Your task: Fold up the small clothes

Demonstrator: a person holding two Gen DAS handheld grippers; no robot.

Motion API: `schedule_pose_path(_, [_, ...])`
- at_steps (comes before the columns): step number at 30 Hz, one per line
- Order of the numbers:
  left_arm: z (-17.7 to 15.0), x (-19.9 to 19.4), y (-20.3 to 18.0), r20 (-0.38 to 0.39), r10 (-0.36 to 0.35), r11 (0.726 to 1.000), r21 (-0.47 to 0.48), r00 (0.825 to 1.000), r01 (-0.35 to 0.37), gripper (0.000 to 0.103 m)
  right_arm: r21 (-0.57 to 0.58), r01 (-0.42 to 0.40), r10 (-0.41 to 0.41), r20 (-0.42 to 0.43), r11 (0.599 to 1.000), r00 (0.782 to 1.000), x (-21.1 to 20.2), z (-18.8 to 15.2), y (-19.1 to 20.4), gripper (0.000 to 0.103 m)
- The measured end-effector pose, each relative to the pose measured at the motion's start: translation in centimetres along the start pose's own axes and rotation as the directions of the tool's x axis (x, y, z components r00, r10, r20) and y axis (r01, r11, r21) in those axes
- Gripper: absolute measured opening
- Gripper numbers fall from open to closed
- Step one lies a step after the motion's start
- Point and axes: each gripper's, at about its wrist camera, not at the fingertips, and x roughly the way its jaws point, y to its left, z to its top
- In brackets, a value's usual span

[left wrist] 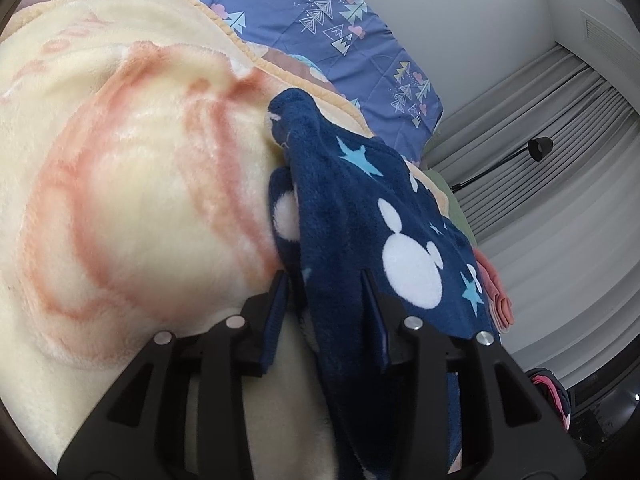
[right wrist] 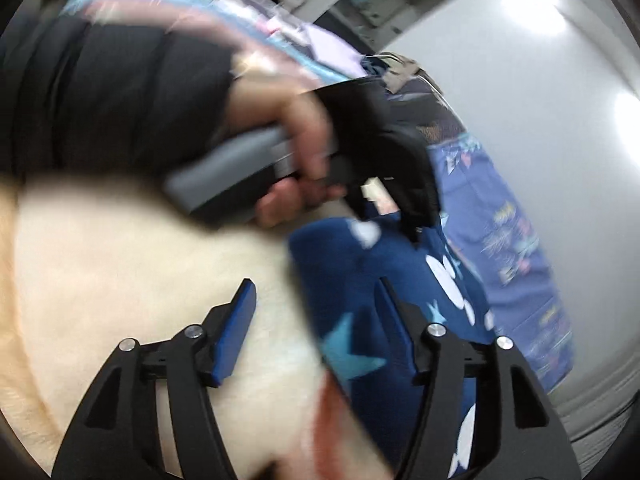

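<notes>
A navy fleece garment (left wrist: 384,216) with white mouse heads and blue stars lies on a cream blanket (left wrist: 132,184) over the bed. The left gripper (left wrist: 324,292) has its jaws parted around a fold; the right gripper (right wrist: 316,300) jaws stand wide, one finger under fabric.

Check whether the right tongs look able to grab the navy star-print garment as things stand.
Probably yes. The right tongs are open, and the navy garment already lies between the fingers, nothing covering it. The left tongs are at its far edge. The view is blurred.
</notes>
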Motion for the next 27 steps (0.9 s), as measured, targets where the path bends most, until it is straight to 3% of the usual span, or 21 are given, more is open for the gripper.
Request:
schedule_pose_path(2, [0.0, 0.0, 0.0, 0.000, 0.001, 1.000, 0.000, 1.000, -0.001, 0.039, 0.059, 0.018, -0.016, -0.042, 0.998, 0.999, 1.0, 0.5, -0.6, 0.064])
schedule_pose_path(5, [0.0, 0.1, 0.0, -0.001, -0.001, 1.000, -0.001, 1.000, 0.001, 0.039, 0.061, 0.132, -0.129, -0.050, 0.989, 0.990, 2.6, 1.8, -0.9, 0.066])
schedule_pose_path(6, [0.0, 0.1, 0.0, -0.002, -0.002, 1.000, -0.002, 1.000, 0.002, 0.039, 0.063, 0.136, -0.133, -0.050, 0.989, 0.990, 3.5, 2.4, -0.9, 0.066])
schedule_pose_path(7, [0.0, 0.0, 0.0, -0.002, -0.003, 1.000, -0.003, 1.000, 0.003, 0.039, 0.074, 0.119, -0.115, -0.057, 0.990, 0.992, 4.0, 2.7, -1.0, 0.062])
schedule_pose_path(8, [0.0, 0.0, 0.0, -0.004, -0.005, 1.000, -0.005, 1.000, 0.005, 0.039, 0.091, 0.093, -0.088, -0.060, 0.991, 0.994, 4.3, 2.9, -1.0, 0.049])
schedule_pose_path(11, [0.3, 0.2, 0.0, -0.018, -0.015, 1.000, -0.019, 1.000, 0.015, 0.041, 0.090, 0.103, -0.100, -0.029, 0.991, 0.995, 3.7, 2.7, -0.9, 0.026])
schedule_pose_path(13, [0.5, 0.4, 0.0, -0.032, -0.015, 1.000, -0.021, 0.999, 0.014, 0.046, 0.110, 0.089, -0.088, -0.015, 0.990, 0.996, 3.3, 2.5, -1.3, 0.022])
schedule_pose_path(17, [0.6, 0.8, -0.9, -0.047, 0.018, 1.000, 0.011, 0.999, -0.017, 0.052, 0.153, 0.050, -0.050, -0.003, 0.987, 0.999, 3.1, 2.4, -2.5, 0.021])
schedule_pose_path(27, [0.8, 0.9, -0.9, -0.065, 0.018, 1.000, 0.011, 0.998, -0.017, 0.052, 0.195, 0.027, -0.029, 0.006, 0.980, 1.000, 3.0, 2.6, -2.9, 0.020])
